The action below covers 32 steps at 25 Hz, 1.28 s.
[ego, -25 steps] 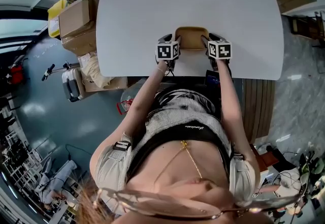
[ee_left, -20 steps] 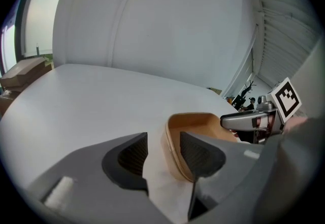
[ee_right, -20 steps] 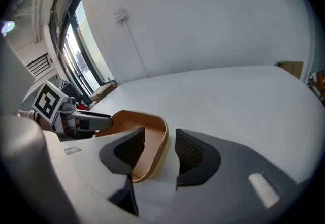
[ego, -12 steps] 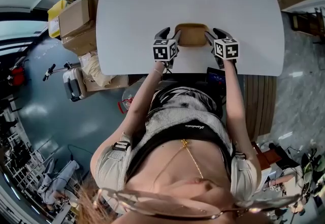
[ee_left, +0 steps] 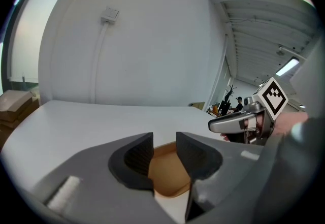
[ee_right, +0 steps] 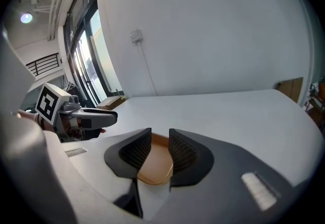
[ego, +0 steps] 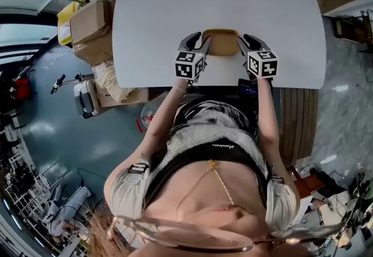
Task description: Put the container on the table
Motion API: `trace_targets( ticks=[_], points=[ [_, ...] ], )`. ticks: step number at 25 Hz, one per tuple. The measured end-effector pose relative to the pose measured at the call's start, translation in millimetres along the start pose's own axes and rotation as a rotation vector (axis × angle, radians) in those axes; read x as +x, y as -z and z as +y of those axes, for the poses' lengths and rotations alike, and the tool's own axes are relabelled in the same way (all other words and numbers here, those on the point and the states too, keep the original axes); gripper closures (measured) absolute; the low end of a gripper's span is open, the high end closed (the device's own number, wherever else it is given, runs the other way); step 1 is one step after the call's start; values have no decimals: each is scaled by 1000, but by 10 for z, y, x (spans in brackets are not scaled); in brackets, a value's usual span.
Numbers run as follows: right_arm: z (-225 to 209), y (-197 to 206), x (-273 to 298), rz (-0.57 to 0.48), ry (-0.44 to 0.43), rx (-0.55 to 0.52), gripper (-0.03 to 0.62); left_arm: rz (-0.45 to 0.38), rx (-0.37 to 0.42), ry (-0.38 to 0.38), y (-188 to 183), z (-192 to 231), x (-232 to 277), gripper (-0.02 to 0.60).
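Observation:
A shallow tan container [ego: 221, 42] rests on the white table [ego: 163, 11] near its front edge. My left gripper [ego: 196, 41] is at the container's left side and my right gripper [ego: 247, 42] at its right side. In the left gripper view the jaws of the left gripper [ee_left: 164, 157] stand a little apart, and the container [ee_left: 167, 172] shows through the gap. The right gripper [ee_right: 160, 153] looks the same, with the container [ee_right: 154, 166] seen between its parted jaws. Neither pair of jaws presses on the rim.
Cardboard boxes [ego: 88, 27] and a yellow bin are stacked on the floor left of the table. A dark device [ego: 247, 87] lies just under the table's front edge, by the person's right arm. A white wall [ee_left: 152, 40] rises behind the table.
Both grippers have drawn back toward the person and a little apart, while the container has stayed where it is on the table.

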State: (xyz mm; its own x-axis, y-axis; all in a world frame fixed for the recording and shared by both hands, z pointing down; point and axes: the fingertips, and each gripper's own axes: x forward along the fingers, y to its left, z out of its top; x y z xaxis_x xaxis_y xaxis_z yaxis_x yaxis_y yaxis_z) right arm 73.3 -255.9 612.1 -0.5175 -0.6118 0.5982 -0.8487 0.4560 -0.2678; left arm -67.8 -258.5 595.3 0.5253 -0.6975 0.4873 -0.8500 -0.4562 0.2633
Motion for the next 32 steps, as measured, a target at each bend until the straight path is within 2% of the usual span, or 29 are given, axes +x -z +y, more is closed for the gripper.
trace_targets(
  ticks=[2, 4, 7, 14, 19, 24, 32],
  points=[
    [55, -59, -76, -18, 1, -24, 493, -24, 16, 0, -61, -42, -62, 495],
    [110, -98, -139, -26, 2, -62, 569, -43, 21, -1, -111, -72, -113, 581],
    [208, -117, -177, -27, -10, -99, 569, -54, 13, 4, -131, -86, -155, 581],
    [297, -234, -263, -67, -20, -95, 569, -81, -8, 1, -256, -125, -241, 581],
    [316, -341, -312, -83, -14, -102, 569, -101, 16, -4, -379, -144, -296, 581],
    [405, -546, -420, -155, -30, -122, 569, -155, 29, 3, -585, -194, -391, 581],
    [601, -1074, -768, -324, -32, -177, 569, -279, 64, 41, -1164, -414, -609, 581]
  ],
)
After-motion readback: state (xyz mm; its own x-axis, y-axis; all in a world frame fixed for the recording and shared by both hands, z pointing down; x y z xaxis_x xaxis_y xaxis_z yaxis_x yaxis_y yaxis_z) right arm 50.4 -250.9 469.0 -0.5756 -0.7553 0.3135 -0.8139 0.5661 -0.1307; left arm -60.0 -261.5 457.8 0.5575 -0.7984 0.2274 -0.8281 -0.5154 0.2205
